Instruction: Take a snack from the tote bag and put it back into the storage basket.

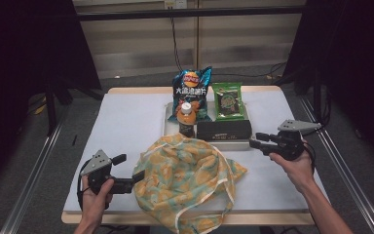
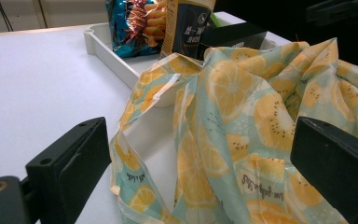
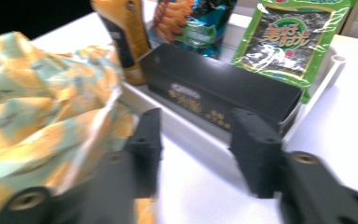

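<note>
The left tool (image 1: 135,181) lay low over the tabletop (image 1: 121,126) with its jaws spread wide. In the left gripper view the lemon-print bag (image 2: 242,121) lay crumpled between and ahead of those jaws, its cloth near the pads, though whether it touched them could not be told, and nothing was clamped. From above, the bag (image 1: 190,175) sprawled just beside that tool's tips, reaching away from it to the near edge of the tabletop and up against the white tray (image 1: 168,119).

The right tool (image 1: 254,140) hung beyond the bag's far side, its jaws parted about halfway and empty. In the right gripper view bare tabletop showed between them. Straight ahead of them sat the tray's near rim (image 3: 186,130), and just behind it the black box (image 3: 219,91). Past the box stood the orange drink bottle (image 3: 123,35), the blue chip bag (image 3: 193,21) and the green seaweed packet (image 3: 286,39), all inside the tray. The bag's cloth (image 3: 42,126) lay beside that tool's left jaw and reached up beside the bottle.
</note>
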